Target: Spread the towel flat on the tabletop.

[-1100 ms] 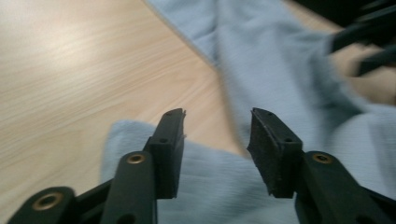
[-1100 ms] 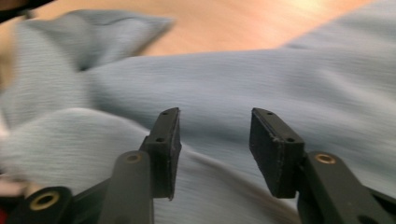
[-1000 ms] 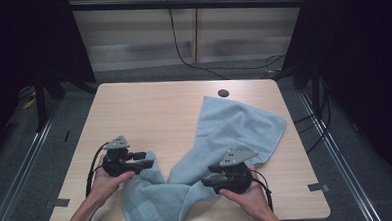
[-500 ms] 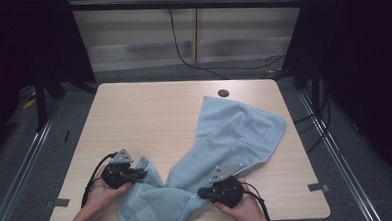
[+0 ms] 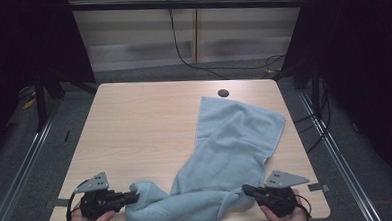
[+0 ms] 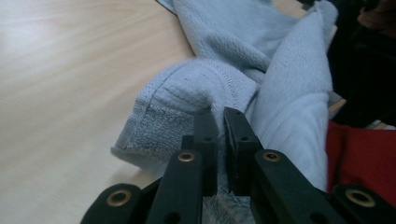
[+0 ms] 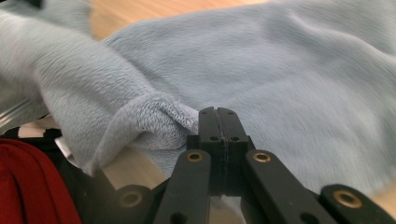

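Observation:
A light blue towel [image 5: 235,139] lies rumpled on the wooden table [image 5: 144,122], running from the back right down to the near edge. My left gripper [image 5: 134,197] is at the towel's near left corner, shut on the hemmed edge. In the left gripper view the towel [image 6: 187,88] bunches up around the pinched jaws of that gripper [image 6: 220,116]. My right gripper [image 5: 246,190] is at the near right corner. In the right gripper view it [image 7: 217,114] is pressed shut on a fold of the towel [image 7: 289,70].
A round cable hole [image 5: 223,93] sits near the table's back edge, just beyond the towel. The left half of the table is bare wood. Dark floor, black frame posts and a hanging cable [image 5: 181,51] surround the table. Red clothing [image 6: 359,154] is just past the near edge.
Both grippers went from open to shut on the towel's near end, then moved toward the near edge and apart. The towel's near end has been drawn wider.

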### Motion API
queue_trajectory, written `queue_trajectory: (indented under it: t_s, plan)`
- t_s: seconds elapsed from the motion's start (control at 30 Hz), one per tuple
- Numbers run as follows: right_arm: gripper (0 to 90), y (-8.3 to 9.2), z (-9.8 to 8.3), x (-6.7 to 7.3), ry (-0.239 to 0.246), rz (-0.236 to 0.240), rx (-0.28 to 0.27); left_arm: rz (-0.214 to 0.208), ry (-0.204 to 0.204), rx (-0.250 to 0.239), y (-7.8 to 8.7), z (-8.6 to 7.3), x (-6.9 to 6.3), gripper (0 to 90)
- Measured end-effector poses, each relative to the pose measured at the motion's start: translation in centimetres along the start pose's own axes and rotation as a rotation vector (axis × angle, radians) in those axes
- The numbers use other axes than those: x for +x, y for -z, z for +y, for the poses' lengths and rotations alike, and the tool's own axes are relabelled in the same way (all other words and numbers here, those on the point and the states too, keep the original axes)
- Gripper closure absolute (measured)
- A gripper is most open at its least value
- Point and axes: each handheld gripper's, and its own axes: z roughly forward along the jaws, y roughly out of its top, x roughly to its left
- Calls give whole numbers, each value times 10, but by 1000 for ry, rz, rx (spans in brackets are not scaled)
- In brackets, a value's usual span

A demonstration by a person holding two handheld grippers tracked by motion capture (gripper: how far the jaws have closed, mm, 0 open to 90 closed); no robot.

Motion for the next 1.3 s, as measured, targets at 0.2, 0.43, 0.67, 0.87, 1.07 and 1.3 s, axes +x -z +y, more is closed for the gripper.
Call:
queue_trajectory:
  t_s: [0.2, 0.43, 0.67, 0.87, 1.07, 1.3]
  plan:
    - [900, 16, -16, -9, -36, -41, 8, -55, -22, -33, 6, -4, -13, 766]
    - [761, 22, -11, -14, -40, -33, -30, -23, -2, -71, 0, 17, 4, 659]
    - [608, -1, -7, -11, -32, -22, 5, 0, -26, 117, -64, 34, 15, 522]
    - [529, -8, -6, -10, -33, -28, 26, -43, -87, 240, -88, 34, 4, 502]
    - [479, -8, -20, -15, -67, -49, 73, -96, -126, 282, -79, 16, -6, 844]
    - [471, -22, -25, -19, -72, -78, 160, 35, -35, 99, -27, 12, 4, 857]
